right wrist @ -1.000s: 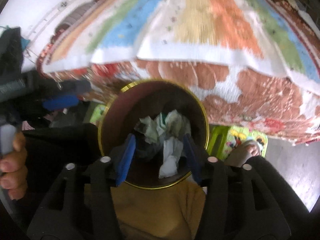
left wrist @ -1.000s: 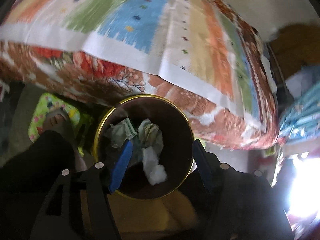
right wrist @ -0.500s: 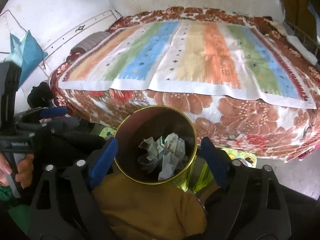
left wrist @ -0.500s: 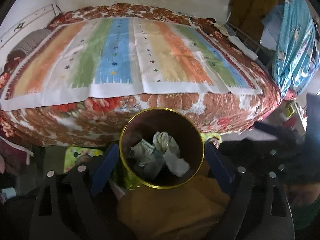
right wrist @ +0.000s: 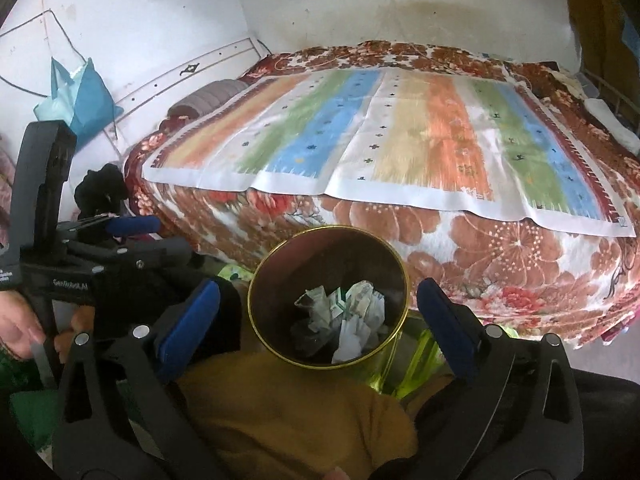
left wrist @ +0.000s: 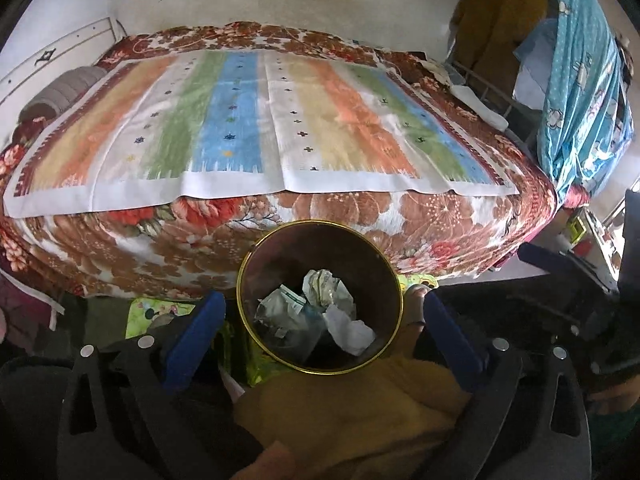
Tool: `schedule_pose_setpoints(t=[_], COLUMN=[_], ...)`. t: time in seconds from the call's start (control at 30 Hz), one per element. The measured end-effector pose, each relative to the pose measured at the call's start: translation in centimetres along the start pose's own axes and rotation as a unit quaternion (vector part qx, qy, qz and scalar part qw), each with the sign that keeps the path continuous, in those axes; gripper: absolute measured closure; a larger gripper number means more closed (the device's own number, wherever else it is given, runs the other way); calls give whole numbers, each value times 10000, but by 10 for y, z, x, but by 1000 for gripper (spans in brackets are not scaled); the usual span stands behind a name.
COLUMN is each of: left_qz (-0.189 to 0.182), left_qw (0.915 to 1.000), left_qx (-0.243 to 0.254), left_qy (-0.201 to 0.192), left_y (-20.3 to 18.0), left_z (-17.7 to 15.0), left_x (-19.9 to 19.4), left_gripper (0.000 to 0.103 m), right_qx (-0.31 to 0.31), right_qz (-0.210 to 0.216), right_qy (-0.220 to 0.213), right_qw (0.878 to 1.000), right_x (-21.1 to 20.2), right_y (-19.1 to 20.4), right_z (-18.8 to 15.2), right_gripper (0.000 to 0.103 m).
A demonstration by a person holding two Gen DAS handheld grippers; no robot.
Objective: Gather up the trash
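A round dark trash bin with a gold rim [left wrist: 280, 364] [right wrist: 256, 320] stands on the floor in front of the bed. It holds several crumpled papers and wrappers [left wrist: 316, 308] [right wrist: 344, 316]. My left gripper [left wrist: 320, 320] is open and empty, its blue fingers spread to either side of the bin, above it. My right gripper [right wrist: 320, 312] is also open and empty, its fingers likewise either side of the bin. The left gripper's body also shows at the left of the right wrist view [right wrist: 44, 216].
A bed [left wrist: 256, 120] with a striped cloth over a floral blanket fills the back. A mustard-yellow cloth [left wrist: 352, 420] lies below the bin. A blue curtain [left wrist: 580, 92] hangs at the right. A green patterned mat [left wrist: 152, 316] lies on the floor.
Both grippers have pulled up and back from the bin and opened wider. The bed has come into fuller view. The trash stays in the bin.
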State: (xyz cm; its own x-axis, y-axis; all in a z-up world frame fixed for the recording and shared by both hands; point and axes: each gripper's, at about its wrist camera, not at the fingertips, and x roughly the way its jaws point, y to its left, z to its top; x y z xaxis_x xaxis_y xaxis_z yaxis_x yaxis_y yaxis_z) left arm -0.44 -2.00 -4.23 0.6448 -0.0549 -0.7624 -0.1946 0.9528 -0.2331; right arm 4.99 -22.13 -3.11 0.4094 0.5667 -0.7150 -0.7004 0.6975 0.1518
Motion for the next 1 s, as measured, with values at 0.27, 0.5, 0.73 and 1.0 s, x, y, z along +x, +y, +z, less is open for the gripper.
schedule_pose_setpoints(t=[0.27, 0.5, 0.73, 1.0], left_qz=[6, -53, -56, -82], left_qw=[9999, 10000, 10000, 10000], left_qx=[-111, -65, -54, -16], left_qy=[-27, -7, -14, -15], left_y=[0, -5, -6, -8], left_z=[1, 0, 0, -2], left_x=[1, 1, 2, 0], left_gripper=[6, 6, 6, 6], right_qx=[23, 45, 58, 101], right_qz=[46, 87, 167, 233], right_qy=[-6, -38, -20, -20], right_qw=[10000, 9999, 9998, 9997], right_x=[1, 2, 1, 1], right_y=[1, 3, 2, 0], right_z=[1, 1, -1, -1], right_gripper=[9, 9, 9, 9])
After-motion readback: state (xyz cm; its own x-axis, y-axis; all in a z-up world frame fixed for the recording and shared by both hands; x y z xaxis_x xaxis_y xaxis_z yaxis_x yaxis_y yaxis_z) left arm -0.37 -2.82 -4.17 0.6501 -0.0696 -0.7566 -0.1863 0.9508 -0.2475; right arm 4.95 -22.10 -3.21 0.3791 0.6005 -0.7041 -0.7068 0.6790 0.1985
